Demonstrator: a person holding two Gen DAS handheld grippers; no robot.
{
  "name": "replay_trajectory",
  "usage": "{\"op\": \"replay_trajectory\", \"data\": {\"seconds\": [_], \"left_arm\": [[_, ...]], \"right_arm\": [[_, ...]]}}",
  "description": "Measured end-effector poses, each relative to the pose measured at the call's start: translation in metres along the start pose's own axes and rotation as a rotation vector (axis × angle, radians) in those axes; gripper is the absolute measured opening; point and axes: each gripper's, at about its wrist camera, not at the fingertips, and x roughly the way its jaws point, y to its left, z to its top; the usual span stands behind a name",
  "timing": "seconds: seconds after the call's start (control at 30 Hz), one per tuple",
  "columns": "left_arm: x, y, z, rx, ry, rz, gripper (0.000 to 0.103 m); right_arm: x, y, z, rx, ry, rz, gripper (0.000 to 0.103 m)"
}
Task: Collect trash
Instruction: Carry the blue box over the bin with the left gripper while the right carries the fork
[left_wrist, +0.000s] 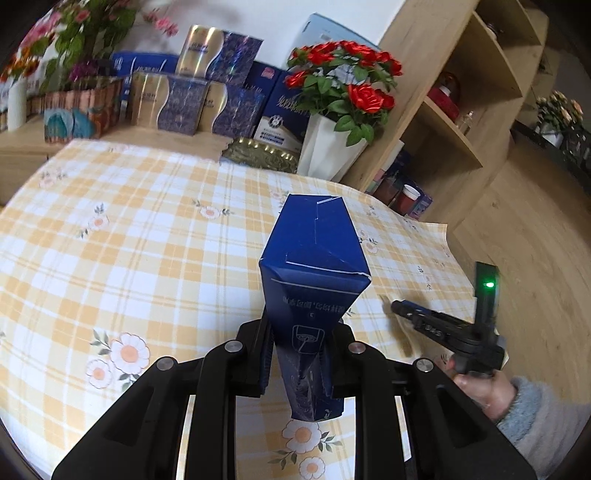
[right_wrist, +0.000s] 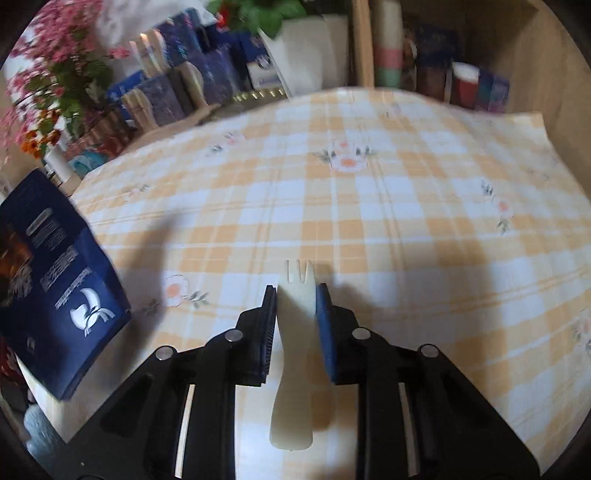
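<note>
My left gripper is shut on a blue carton and holds it above the checked tablecloth. The carton also shows in the right wrist view at the left edge. My right gripper is shut on a white plastic fork, tines pointing forward, just above the cloth. The right gripper also shows in the left wrist view at the table's right edge, held by a hand.
Red roses in a white vase, a gold tray and several blue and gold gift boxes stand along the table's far side. A wooden shelf unit stands at the right. The floor lies beyond the table's right edge.
</note>
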Motion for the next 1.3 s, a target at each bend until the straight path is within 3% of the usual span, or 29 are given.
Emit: {"op": "replay_trajectory", "data": {"seconds": [0.47,1.0,1.3], "left_arm": [[-0.042,-0.034,-0.017,0.084,0.038,-0.069,0.020],[-0.098,-0.083,-0.074,0.261,0.090,-0.083,0.021],[-0.111,-0.110,-0.123,0.489,0.151,-0.105,0.021]], "right_arm": [[-0.090,0.007,-0.031,0.071,-0.107,0.103,0.025],[-0.153,0.008,-0.072,0.080,-0.168,0.133,0.025],[-0.181,0.006,-0.096,0.098,-0.206,0.161,0.025]]}}
